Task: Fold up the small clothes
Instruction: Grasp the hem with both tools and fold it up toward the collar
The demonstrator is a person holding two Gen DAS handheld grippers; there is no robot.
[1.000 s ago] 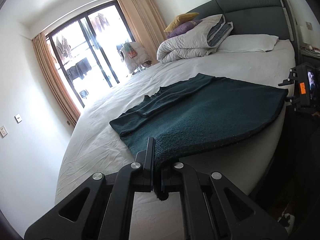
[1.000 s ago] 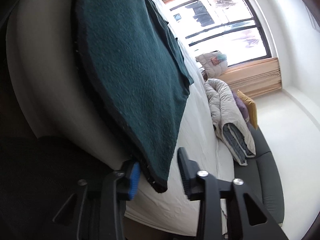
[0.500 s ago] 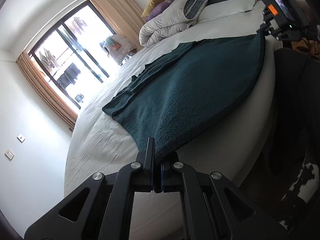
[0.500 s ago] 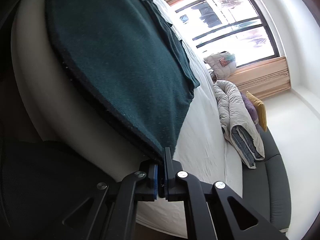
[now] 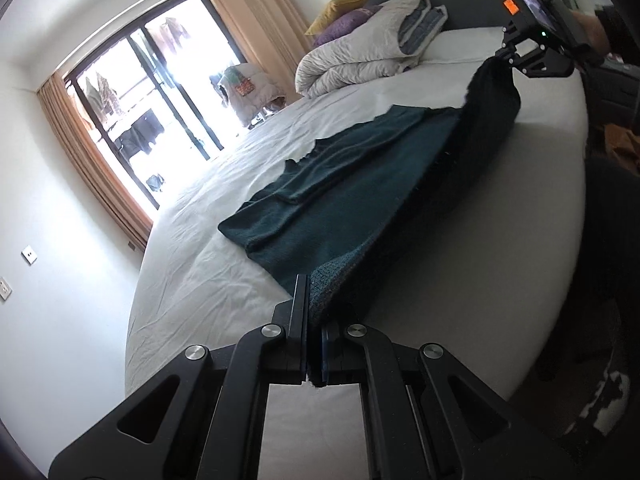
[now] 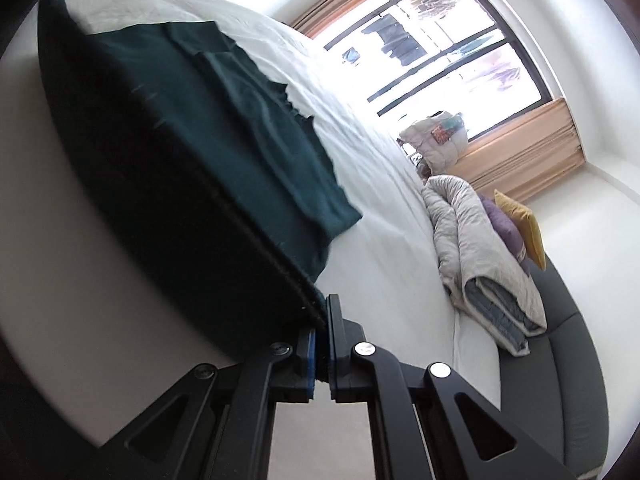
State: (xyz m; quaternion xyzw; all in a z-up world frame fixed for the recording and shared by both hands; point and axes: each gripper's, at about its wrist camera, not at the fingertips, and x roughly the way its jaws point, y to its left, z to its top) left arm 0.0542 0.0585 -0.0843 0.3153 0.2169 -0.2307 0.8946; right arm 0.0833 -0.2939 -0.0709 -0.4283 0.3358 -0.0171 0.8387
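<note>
A dark green knitted garment (image 5: 352, 184) lies spread on the white bed (image 5: 200, 272); it also shows in the right wrist view (image 6: 240, 128). My left gripper (image 5: 314, 344) is shut on one hem corner. My right gripper (image 6: 322, 344) is shut on the other hem corner; it also shows at the top right of the left wrist view (image 5: 520, 60). Both corners are lifted off the mattress, so the near hem hangs taut between the grippers. The sleeves lie folded over the body at the far end.
A rolled grey duvet (image 5: 360, 56) with purple and yellow pillows sits at the head of the bed by the dark headboard (image 6: 568, 380). A large window with tan curtains (image 5: 92, 148) is beyond the bed. The bed's rounded edge (image 5: 540, 240) is at the near side.
My right gripper closed on the hem corner. Both grippers then lifted the hem off the bed edge and raised it over the mattress.
</note>
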